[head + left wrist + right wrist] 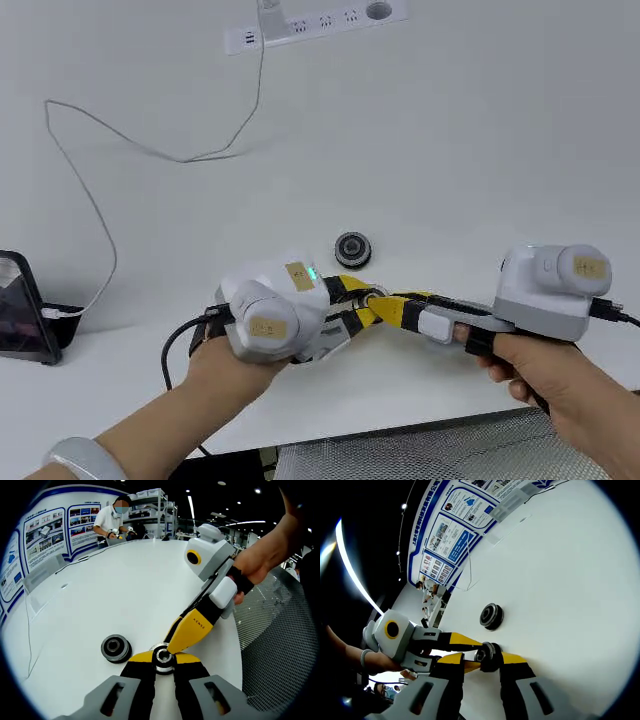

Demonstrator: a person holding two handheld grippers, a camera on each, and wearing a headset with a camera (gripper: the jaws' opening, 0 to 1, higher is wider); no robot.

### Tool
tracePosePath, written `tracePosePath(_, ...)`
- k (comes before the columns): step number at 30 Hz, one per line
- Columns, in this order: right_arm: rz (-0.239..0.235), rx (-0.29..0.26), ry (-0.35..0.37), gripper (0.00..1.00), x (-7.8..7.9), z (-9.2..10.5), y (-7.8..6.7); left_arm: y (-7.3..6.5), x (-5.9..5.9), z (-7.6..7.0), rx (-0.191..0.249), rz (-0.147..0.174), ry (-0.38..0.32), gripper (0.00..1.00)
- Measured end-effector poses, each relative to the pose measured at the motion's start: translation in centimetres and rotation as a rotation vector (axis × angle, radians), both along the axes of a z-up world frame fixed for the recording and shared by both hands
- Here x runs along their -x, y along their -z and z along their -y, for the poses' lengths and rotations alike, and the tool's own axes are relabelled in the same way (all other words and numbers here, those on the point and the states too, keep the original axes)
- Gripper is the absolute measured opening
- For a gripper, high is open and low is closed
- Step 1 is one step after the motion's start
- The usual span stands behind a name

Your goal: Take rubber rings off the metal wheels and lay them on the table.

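My left gripper [163, 660] and right gripper [489, 661] both clamp from opposite sides on one small round metal wheel with black rubber ring [372, 297], fingers narrowly apart, over the white table [480, 180]. A second such wheel [352, 249] lies just beyond.

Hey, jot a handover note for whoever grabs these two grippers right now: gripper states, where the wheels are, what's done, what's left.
Left gripper: shut on the held wheel.
Right gripper: jaws either side of that same wheel, one tip touching it; grip unclear.
The second wheel lies flat on the table just beyond the grippers, its rubber ring on.
Done: no ring looks removed yet.
Left: strip both wheels and lay the rings on the table.
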State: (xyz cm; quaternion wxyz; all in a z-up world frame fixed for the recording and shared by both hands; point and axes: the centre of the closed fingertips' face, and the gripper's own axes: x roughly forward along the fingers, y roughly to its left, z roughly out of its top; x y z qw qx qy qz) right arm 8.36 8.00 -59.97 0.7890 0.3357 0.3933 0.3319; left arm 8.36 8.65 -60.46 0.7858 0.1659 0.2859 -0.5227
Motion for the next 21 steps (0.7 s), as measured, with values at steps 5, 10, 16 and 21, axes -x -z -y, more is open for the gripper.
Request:
tracePosePath(5,0.007,-0.005,0.004,0.32,-0.4,-0.2,-0.1,0.0,0.0,0.0,-0.002,0.0,0.0,0.13)
tracePosePath(10,0.007,-0.014,-0.014,0.35,0.2,-0.5,-0.6,0.0,0.0,0.0,-0.003,0.001,0.003,0.13)
tracePosePath(16,0.006,-0.011,-0.023,0.35,0.8,-0.5,-0.7,0.0,0.0,0.0,-0.003,0.0,0.003,0.13)
tracePosePath(21,-0.002,-0.017,-0.02,0.34,0.7,-0.6,-0.8,0.0,0.0,0.0,-0.004,0.0,0.003,0.13)
